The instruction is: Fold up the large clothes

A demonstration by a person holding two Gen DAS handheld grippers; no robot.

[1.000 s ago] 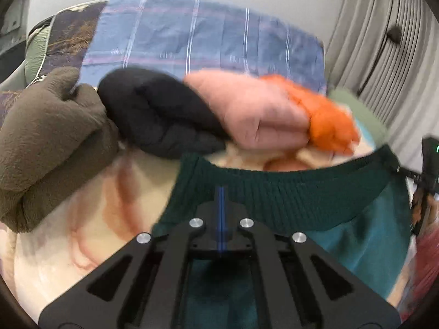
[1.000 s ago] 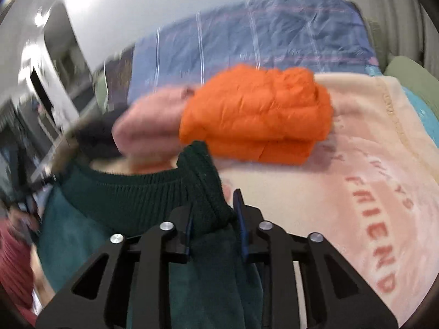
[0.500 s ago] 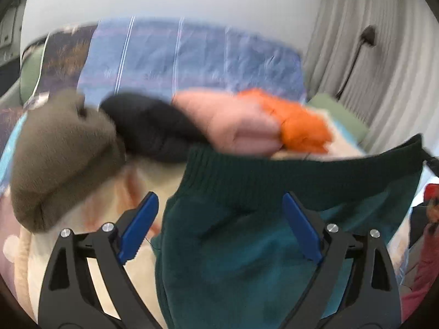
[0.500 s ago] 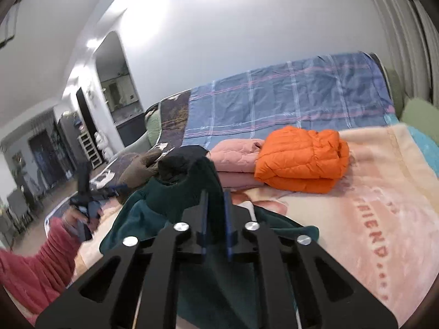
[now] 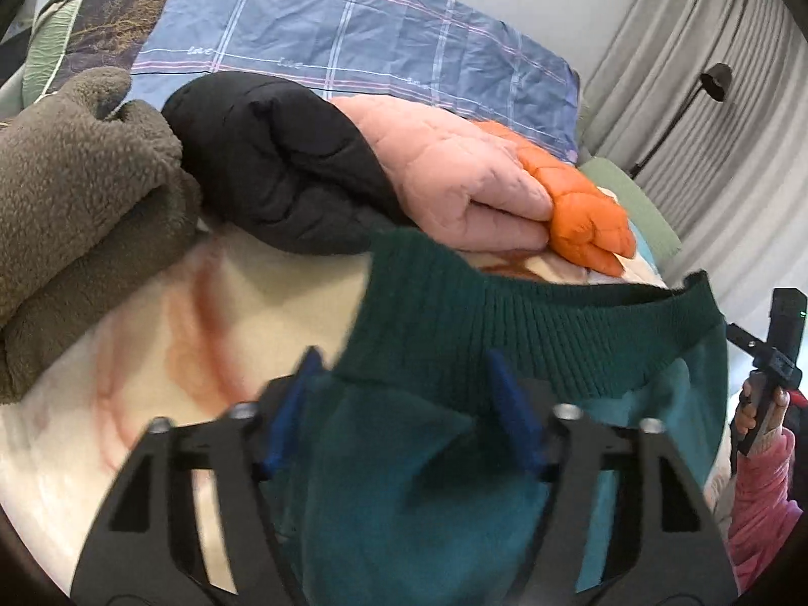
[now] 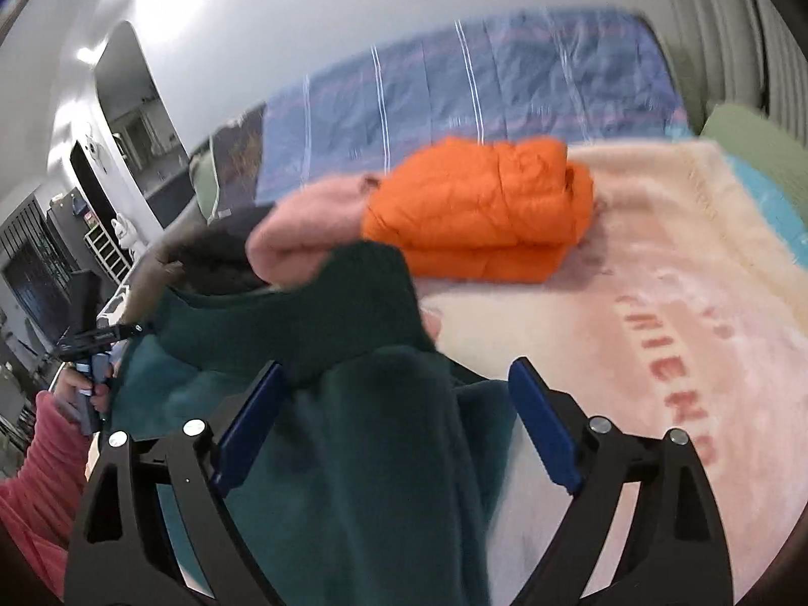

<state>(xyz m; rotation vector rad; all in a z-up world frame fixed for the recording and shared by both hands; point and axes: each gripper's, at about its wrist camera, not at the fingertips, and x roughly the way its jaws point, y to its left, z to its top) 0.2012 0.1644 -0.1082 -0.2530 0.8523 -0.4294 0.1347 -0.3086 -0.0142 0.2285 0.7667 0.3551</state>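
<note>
A dark green knit sweater (image 5: 505, 323) with a ribbed hem lies on a cream blanket (image 5: 202, 328) on the bed. My left gripper (image 5: 401, 414) is over the sweater's left hem corner; its jaws are closing, the fabric lies between the blue pads and no press shows. My right gripper (image 6: 399, 419) is over the other corner of the sweater (image 6: 353, 404). Its jaws are opening wide, with a raised fold of fabric loose between the pads. Each view shows the other gripper, held by a hand in a pink sleeve (image 5: 757, 495).
Folded clothes line the back of the bed: a brown fleece (image 5: 76, 202), a black jacket (image 5: 283, 166), a pink jacket (image 5: 454, 171) and an orange jacket (image 6: 480, 212). Behind them lies a blue plaid cover (image 5: 353, 40). Grey curtains (image 5: 707, 101) hang on the right.
Both grippers were shut on the sweater's hem a second ago. The left one opened wide and has since narrowed. The right one lifted the fabric, came back down and opened wide.
</note>
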